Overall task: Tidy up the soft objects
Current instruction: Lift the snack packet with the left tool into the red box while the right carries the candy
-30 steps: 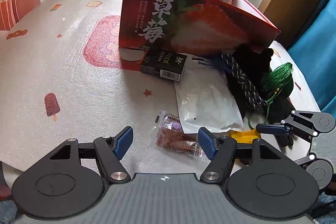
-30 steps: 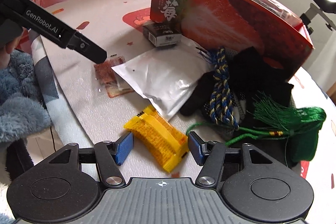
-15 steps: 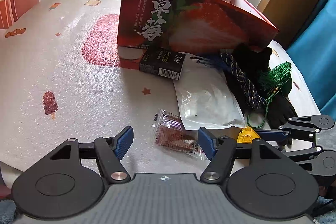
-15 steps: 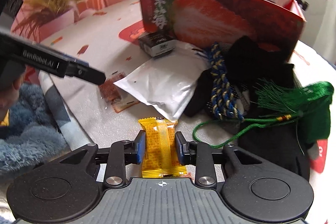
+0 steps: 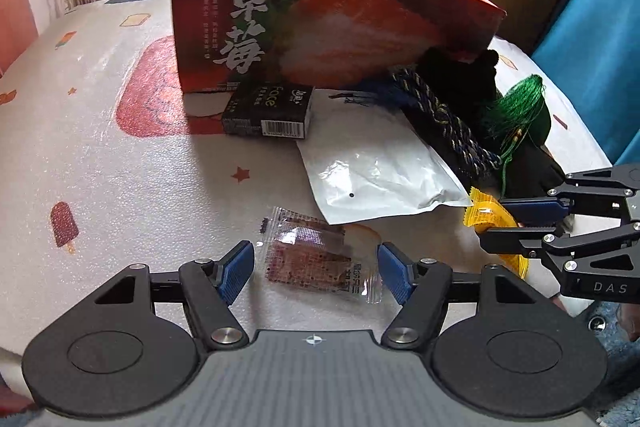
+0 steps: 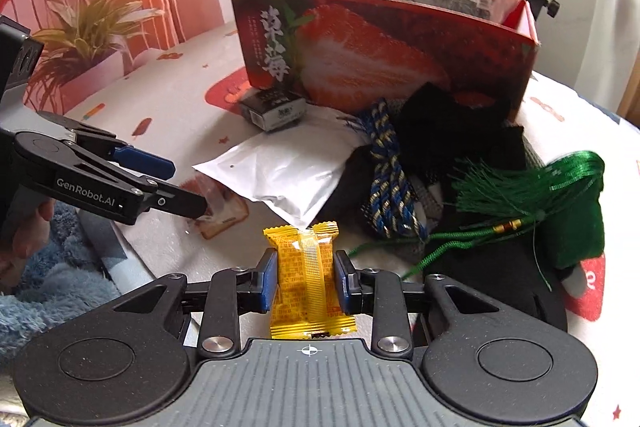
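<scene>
A yellow snack packet (image 6: 306, 279) stands lengthwise between the pads of my right gripper (image 6: 306, 277), which is shut on it just above the table. The left wrist view shows that packet (image 5: 486, 217) in the right gripper (image 5: 494, 223) at the table's right edge. My left gripper (image 5: 315, 253) is open and straddles a clear packet of reddish snack (image 5: 308, 259), its pads apart from the wrapper. Seen from the right wrist, the left gripper (image 6: 186, 187) hides most of that packet (image 6: 218, 203).
A red strawberry box (image 5: 320, 35) holding packets stands behind. In front of it lie a small black carton (image 5: 268, 111), a white pouch (image 5: 376, 171), a blue braided cord (image 5: 444, 123), black gloves (image 6: 452, 123) and a green tassel (image 6: 532, 187). A blue fluffy rug (image 6: 48, 283) lies below the table edge.
The right gripper closed on the yellow packet, which turned from slanted to lengthwise between the pads. The left gripper moved closer over the reddish packet, which now lies between its fingers.
</scene>
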Demonstrator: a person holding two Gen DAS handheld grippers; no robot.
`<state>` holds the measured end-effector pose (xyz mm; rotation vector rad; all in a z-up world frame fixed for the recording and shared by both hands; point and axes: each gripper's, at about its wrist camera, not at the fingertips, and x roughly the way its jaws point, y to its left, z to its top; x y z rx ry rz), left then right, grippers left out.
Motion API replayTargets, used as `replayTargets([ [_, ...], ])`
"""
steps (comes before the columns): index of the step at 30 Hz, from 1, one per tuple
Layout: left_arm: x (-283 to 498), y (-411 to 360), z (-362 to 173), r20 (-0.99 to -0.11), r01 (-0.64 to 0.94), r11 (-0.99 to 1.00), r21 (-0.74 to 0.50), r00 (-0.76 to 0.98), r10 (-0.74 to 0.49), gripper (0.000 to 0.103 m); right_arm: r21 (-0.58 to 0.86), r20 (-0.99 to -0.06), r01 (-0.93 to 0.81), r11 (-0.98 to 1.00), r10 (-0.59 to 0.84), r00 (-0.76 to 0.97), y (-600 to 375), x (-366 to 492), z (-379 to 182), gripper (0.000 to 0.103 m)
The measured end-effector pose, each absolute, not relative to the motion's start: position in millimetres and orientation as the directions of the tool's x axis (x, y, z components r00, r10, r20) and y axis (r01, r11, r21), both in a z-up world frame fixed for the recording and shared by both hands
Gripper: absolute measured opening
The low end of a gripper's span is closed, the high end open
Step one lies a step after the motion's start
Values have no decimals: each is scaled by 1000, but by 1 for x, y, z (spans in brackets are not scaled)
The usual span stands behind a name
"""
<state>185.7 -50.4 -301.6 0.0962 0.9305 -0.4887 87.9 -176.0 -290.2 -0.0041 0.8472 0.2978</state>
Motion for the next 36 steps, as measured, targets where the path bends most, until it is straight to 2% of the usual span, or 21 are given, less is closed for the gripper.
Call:
replayTargets([
  [3, 184, -63, -305, -787, 496, 866, -71, 505, -354, 71, 114, -745, -250, 961, 250, 619, -178, 87, -294, 27],
  [10, 183, -65, -313, -782, 503, 865, -1, 539, -314, 73, 118, -753, -246, 962, 248, 609, -178, 89, -299, 27],
  [12, 180, -63, -313, -774, 501, 865, 21, 556, -303, 66, 116, -756, -246, 962, 246, 606, -178, 89, -300, 27],
  [19, 187, -37, -308, -771, 418, 908, 14, 583, -256, 60, 78, -770, -221, 972, 200, 606, -180, 90, -301, 27],
  [21, 189, -30, -306, -766, 398, 917, 13, 593, -247, 51, 67, -772, -216, 974, 188, 607, -180, 90, -301, 27],
  [23, 190, -26, -304, -767, 384, 923, 7, 595, -241, 48, 63, -774, -212, 975, 182, 606, -180, 90, -301, 27],
  [36, 194, -16, -303, -759, 324, 945, -44, 605, -242, 40, 26, -779, -154, 988, 117, 616, -188, 92, -301, 27],
])
